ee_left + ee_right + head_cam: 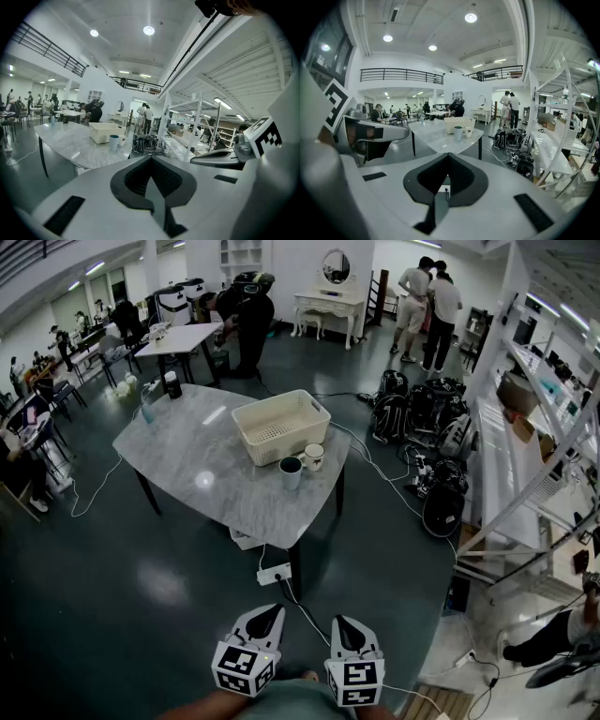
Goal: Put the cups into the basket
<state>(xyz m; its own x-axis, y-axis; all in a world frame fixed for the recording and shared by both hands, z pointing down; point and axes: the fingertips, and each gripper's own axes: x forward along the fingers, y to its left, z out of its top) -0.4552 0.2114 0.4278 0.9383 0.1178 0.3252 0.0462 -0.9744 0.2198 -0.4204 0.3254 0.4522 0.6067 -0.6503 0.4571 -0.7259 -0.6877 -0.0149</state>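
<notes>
marble table [187,460], basket [267,448] beside cups [292,474]

A large open lab hall: tall white metal shelving racks [502,465] along the right, far-left work desks [33,413], and a black-railed mezzanine [401,74] overhead.

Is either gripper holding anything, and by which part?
Nothing. The left gripper and right gripper are shut, empty; the blue cup and white cup stand on the table.
</notes>
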